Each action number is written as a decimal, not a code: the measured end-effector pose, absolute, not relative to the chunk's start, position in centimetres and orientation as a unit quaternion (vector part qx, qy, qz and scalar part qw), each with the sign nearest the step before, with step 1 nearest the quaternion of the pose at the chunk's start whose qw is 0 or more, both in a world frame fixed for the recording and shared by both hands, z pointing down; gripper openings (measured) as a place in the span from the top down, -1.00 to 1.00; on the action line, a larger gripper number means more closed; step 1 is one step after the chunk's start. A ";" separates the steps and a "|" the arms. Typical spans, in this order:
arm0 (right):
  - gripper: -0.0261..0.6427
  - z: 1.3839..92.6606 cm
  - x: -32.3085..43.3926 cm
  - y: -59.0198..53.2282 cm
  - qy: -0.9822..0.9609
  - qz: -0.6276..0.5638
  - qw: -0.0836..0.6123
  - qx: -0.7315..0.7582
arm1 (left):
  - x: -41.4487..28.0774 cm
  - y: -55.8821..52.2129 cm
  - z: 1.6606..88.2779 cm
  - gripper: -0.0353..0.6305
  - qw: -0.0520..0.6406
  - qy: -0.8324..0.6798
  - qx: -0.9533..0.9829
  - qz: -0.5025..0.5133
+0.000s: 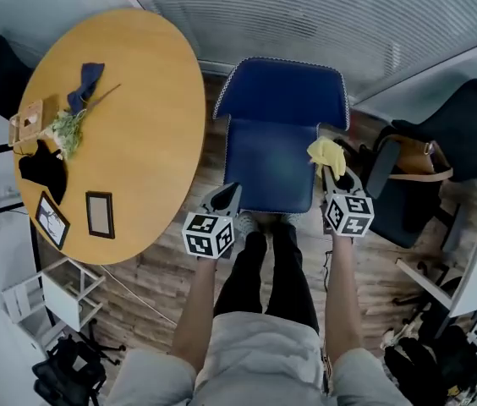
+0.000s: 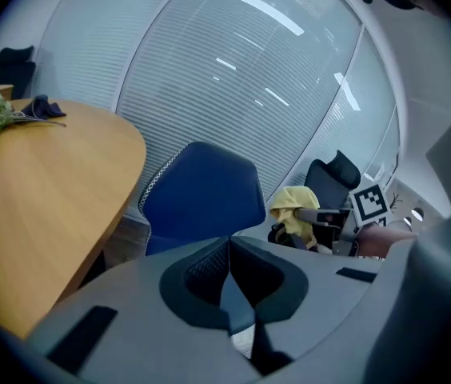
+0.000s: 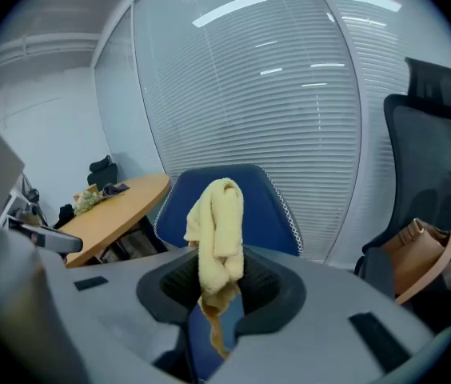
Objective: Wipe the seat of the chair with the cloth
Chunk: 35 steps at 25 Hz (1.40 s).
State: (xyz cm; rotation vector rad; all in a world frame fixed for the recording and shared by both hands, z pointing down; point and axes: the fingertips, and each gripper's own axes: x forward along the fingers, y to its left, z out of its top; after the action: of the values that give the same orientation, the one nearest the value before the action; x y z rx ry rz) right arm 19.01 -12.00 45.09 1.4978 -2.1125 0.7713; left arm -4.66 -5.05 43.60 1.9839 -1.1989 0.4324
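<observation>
The blue chair (image 1: 282,100) stands straight ahead, its seat (image 1: 268,172) just beyond the person's knees. A crumpled yellow cloth (image 1: 326,153) hangs over the seat's right edge, and my right gripper (image 1: 331,174) is shut on it. In the right gripper view the cloth (image 3: 219,226) rises bunched from between the jaws of the right gripper (image 3: 219,298), in front of the chair back (image 3: 269,206). My left gripper (image 1: 228,195) hovers at the seat's front left corner, shut with nothing in it. The left gripper view shows the left gripper (image 2: 229,277), the chair (image 2: 205,194) and the cloth (image 2: 293,206).
A round wooden table (image 1: 145,125) stands close on the left, carrying a plant sprig (image 1: 68,129), picture frames (image 1: 100,214) and dark cloths. A black office chair (image 1: 450,142) with a brown bag (image 1: 412,159) stands to the right. Window blinds (image 1: 323,15) run behind.
</observation>
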 end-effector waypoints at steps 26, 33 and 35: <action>0.61 72.1 21.4 -20.2 -0.717 -0.066 0.607 0.337 | 1.6 -6.1 60.3 0.81 0.345 -0.441 0.787 0.258; 0.61 77.2 21.8 -20.4 -0.677 -0.153 0.669 0.267 | 1.1 -5.2 61.2 0.81 0.352 -0.441 0.782 0.263; 0.61 79.7 21.6 -18.7 -0.678 -0.135 0.695 0.198 | 1.2 -4.9 61.6 0.81 0.357 -0.440 0.781 0.263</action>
State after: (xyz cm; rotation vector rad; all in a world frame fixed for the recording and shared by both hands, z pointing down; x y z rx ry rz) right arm 21.61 -18.69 79.71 0.4419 -1.5126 -0.3011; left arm 1.16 -4.87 61.64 2.0177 -1.1350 0.6779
